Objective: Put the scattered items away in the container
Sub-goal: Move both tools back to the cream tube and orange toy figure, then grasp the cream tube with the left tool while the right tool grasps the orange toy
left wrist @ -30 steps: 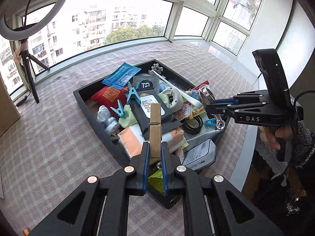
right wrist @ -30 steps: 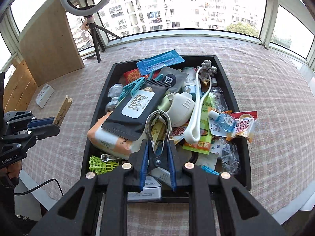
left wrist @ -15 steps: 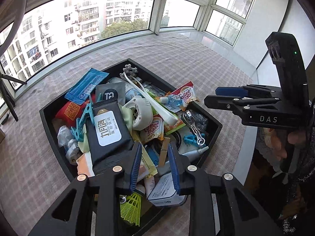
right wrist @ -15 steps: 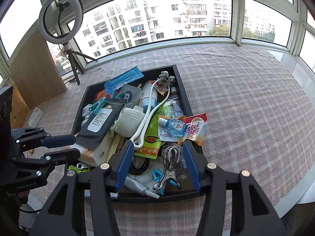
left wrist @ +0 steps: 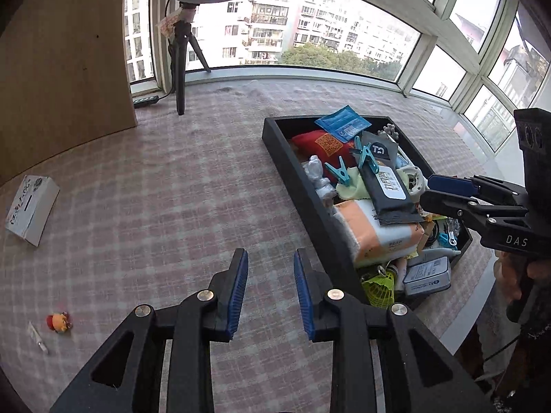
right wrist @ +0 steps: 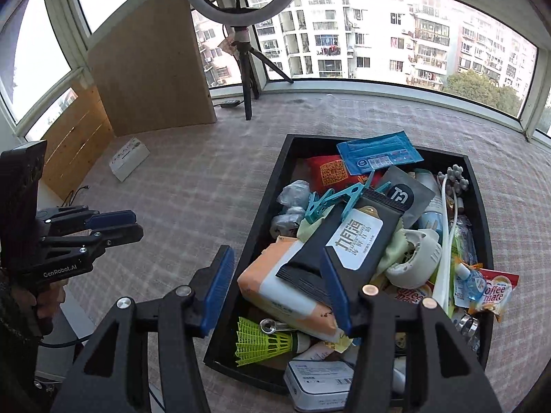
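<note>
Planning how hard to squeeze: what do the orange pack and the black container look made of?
Orange pack: soft plastic film, slightly glossy; it bulges and creases. Black container: rigid, matte; straight flat walls, probably plastic or painted wood, can't tell which.

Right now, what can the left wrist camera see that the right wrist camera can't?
Only the left wrist view shows the small red and yellow toy figure and the little white stick beside it on the checked cloth.

Only the right wrist view shows the red and white Coffee mate sachet at the tray's edge.

Both show the black rectangular tray, the white cardboard box, the yellow-green shuttlecock, and both grippers open and empty: left gripper, right gripper.
</note>
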A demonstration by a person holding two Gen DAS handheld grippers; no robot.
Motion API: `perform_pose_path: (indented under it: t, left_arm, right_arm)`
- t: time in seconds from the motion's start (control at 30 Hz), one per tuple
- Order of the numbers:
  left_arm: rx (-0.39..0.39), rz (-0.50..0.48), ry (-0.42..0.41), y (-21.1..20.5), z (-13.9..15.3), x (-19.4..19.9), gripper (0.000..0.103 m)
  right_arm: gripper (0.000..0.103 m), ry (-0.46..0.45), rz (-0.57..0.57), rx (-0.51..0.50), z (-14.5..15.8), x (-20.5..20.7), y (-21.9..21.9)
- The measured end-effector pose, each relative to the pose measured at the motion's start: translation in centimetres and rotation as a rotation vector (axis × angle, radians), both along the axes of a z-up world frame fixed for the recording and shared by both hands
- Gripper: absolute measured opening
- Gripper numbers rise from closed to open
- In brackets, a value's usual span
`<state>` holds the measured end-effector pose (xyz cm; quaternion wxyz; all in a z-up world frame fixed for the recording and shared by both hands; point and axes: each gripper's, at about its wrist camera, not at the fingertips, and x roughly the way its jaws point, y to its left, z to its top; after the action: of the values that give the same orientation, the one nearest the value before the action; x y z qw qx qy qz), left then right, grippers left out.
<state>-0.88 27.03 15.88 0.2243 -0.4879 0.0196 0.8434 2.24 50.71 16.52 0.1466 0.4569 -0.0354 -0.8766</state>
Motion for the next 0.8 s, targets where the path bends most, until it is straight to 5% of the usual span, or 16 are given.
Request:
perform_pose_path:
  t: [0.2, 0.43, 0.8]
  left_arm:
    - [-0.059, 0.298, -0.034, -13.6, -1.7, 0.2, 0.025]
    - [-0.075, 0.585, -0.166, -26.7, -5.8, 0.8, 0.025]
    - [-0.027, 0.734, -0.256, -30.7, -10.6, -0.6, 0.025]
  right_arm:
    - [0.051, -0.014, 0.278, 0.030, -1.1, -2.3, -12.6]
    - [0.045, -0.049, 0.609, 0.064, -2.5, -4.5, -27.2]
    - [0.042, -0.142, 0.884, 0.218, -8.7, -6.1, -41.0]
